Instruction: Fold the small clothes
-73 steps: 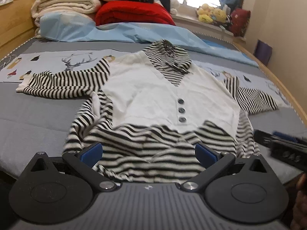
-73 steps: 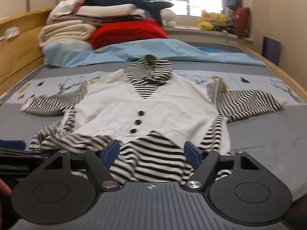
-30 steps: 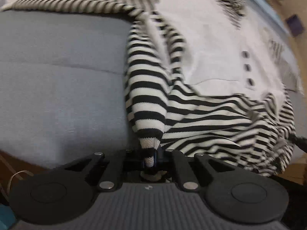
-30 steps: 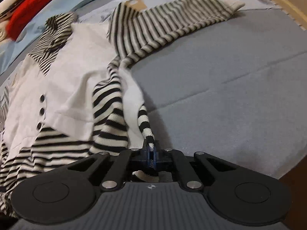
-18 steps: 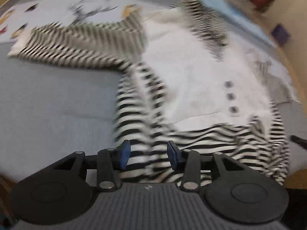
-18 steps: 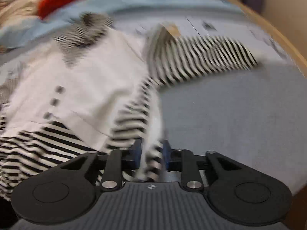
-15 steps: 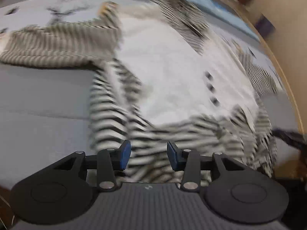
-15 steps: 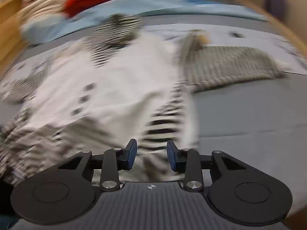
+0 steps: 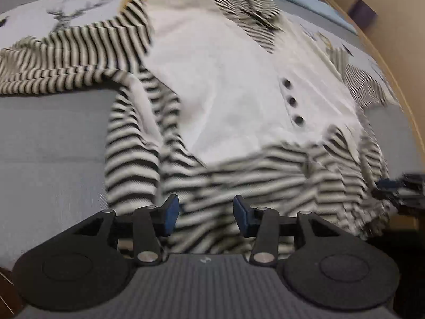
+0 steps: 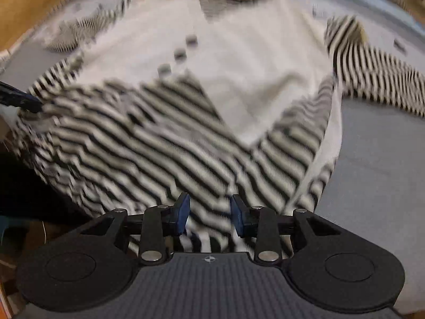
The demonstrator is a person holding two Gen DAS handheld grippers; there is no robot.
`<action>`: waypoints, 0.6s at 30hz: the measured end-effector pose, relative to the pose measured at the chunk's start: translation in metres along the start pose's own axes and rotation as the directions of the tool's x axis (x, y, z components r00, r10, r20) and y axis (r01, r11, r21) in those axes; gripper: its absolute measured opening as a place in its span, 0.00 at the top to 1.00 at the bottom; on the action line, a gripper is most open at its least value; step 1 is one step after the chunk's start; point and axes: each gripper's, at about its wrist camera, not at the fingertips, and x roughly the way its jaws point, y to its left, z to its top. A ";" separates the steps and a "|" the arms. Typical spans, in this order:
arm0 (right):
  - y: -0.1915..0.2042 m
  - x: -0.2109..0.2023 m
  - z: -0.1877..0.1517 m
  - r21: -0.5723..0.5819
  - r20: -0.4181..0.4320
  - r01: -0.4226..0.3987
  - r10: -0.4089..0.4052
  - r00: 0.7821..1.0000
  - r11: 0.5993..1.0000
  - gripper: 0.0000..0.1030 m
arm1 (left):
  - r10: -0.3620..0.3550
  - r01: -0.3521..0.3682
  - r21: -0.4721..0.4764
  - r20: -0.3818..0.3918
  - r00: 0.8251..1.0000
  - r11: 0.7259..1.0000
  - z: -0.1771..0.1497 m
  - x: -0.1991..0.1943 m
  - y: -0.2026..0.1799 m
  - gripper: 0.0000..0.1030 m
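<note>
Two grippers are in play, each with two blue-padded fingers. The left gripper [image 9: 203, 214] stands partly open over the near hem of the sweater [image 9: 233, 79], its jaws having just been opening; nothing is pinched between the pads, and the striped cloth lies beneath the gap. The right gripper [image 10: 209, 214] is likewise partly open with nothing clamped, its jaws apart above the striped hem near the sweater's right edge. There is one sweater, spread front-up on the grey bed cover [image 9: 47, 143], with a white front panel, a striped collar at the far end, two striped sleeves and three dark buttons [image 9: 292, 101] in a row. The left wrist view shows the left sleeve [image 9: 69, 61] stretched out to the left, a deer print [image 9: 69, 16] on the sheet beyond it, and the right gripper's dark tip at the far right edge. The right wrist view, more blurred, shows the right sleeve [image 10: 377, 77] reaching out to the right, a wooden bed frame [image 10: 39, 2] at the far left, and the left gripper's tip at the left edge by the hem.
</note>
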 end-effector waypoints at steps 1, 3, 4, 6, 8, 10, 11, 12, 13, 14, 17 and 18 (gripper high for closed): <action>-0.002 -0.002 0.002 0.010 0.018 0.001 -0.001 1.000 1.000 0.65 | 0.044 -0.044 -0.003 -0.028 0.999 0.999 0.006 0.005 0.006 0.51; -0.007 0.002 0.009 0.023 -0.001 0.054 -0.054 0.999 0.998 0.65 | 0.146 -0.146 0.009 -0.155 0.977 0.989 0.003 0.025 0.011 0.51; -0.010 0.009 0.010 0.025 -0.039 0.095 -0.094 0.995 0.995 0.65 | 0.170 -0.170 0.018 -0.201 0.965 0.985 0.003 0.032 0.015 0.52; -0.017 0.021 0.011 0.044 -0.112 0.148 -0.142 0.984 0.988 0.65 | 0.142 -0.142 0.008 -0.157 0.977 0.990 0.009 0.027 0.012 0.52; -0.019 0.018 0.018 0.073 -0.074 0.149 -0.143 0.987 0.986 0.65 | 0.082 -0.083 -0.037 -0.028 0.996 0.996 0.021 0.006 0.011 0.51; -0.019 0.008 0.028 0.095 0.001 0.157 -0.158 0.987 0.983 0.65 | 0.047 -0.038 -0.097 0.088 0.995 0.995 0.031 -0.012 0.014 0.47; -0.019 0.002 0.033 0.114 0.044 0.158 -0.164 0.986 0.981 0.65 | 0.045 -0.030 -0.123 0.119 0.992 0.992 0.033 -0.015 0.014 0.47; -0.019 -0.004 0.038 0.138 0.085 0.153 -0.166 0.983 0.979 0.65 | 0.050 -0.026 -0.152 0.154 0.987 0.988 0.036 -0.019 0.016 0.47; -0.019 -0.009 0.042 0.160 0.122 0.145 -0.165 0.979 0.977 0.65 | 0.060 -0.025 -0.176 0.196 0.979 0.984 0.039 -0.023 0.017 0.47; -0.018 -0.014 0.046 0.178 0.157 0.136 -0.165 0.974 0.975 0.65 | 0.067 -0.023 -0.186 0.231 0.971 0.982 0.043 -0.025 0.018 0.47; -0.016 -0.024 0.058 0.192 0.252 0.143 -0.190 0.949 0.971 0.65 | 0.098 -0.042 -0.178 0.320 0.942 0.983 0.057 -0.037 0.023 0.48; -0.017 -0.026 0.062 0.191 0.273 0.151 -0.200 0.941 0.970 0.65 | 0.114 -0.055 -0.180 0.338 0.934 0.982 0.061 -0.039 0.025 0.49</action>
